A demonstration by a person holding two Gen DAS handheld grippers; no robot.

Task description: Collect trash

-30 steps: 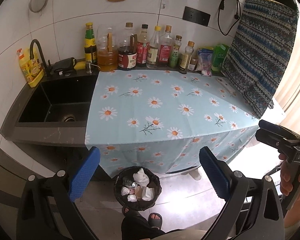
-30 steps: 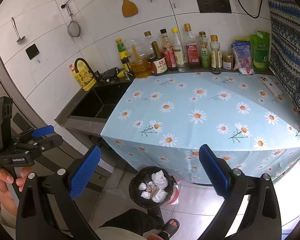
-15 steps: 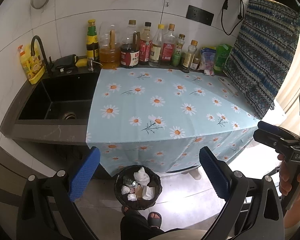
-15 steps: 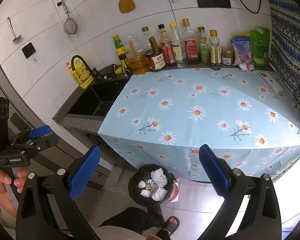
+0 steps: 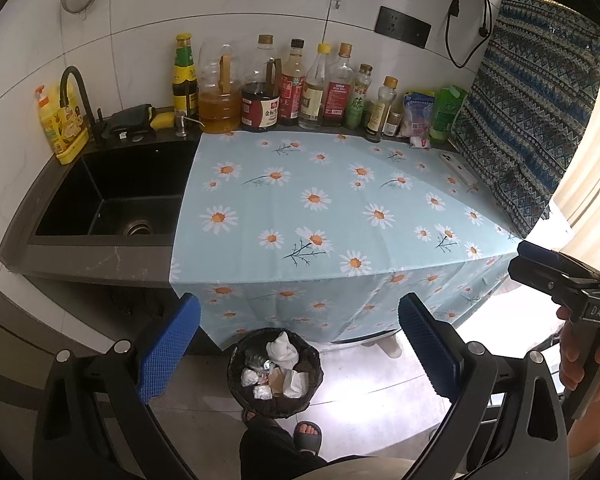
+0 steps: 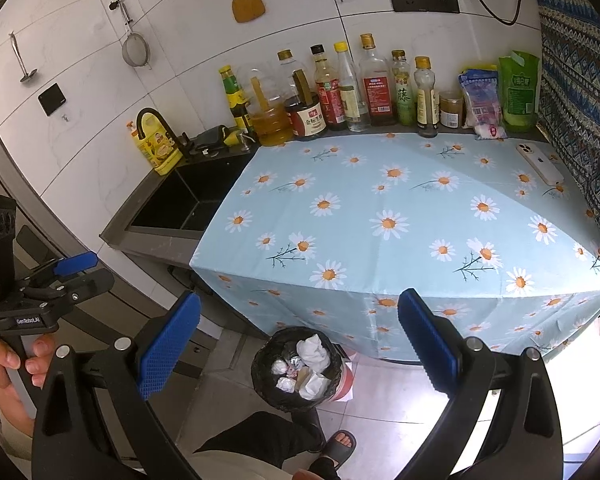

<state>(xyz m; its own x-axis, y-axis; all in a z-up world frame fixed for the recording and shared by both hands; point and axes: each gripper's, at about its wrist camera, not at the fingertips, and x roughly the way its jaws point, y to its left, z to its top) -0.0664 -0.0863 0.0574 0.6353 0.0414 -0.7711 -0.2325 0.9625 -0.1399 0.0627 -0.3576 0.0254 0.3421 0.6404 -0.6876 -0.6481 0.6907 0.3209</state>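
A black trash bin stands on the floor below the counter's front edge, holding crumpled white tissues and small wrappers. My left gripper hangs open above the bin with nothing between its blue pads. My right gripper is open too, held above the bin and the counter edge. Each gripper shows in the other's view, at the frame's side, in a hand. The daisy-print cloth on the counter carries no trash that I can see.
A black sink lies left of the cloth. Sauce and oil bottles line the back wall. A white phone rests at the cloth's far right by a patterned curtain. A person's sandalled foot is beside the bin.
Both views have drifted slightly downward and closer to the counter; the bin sits a little lower in frame. Both grippers stay open and empty.
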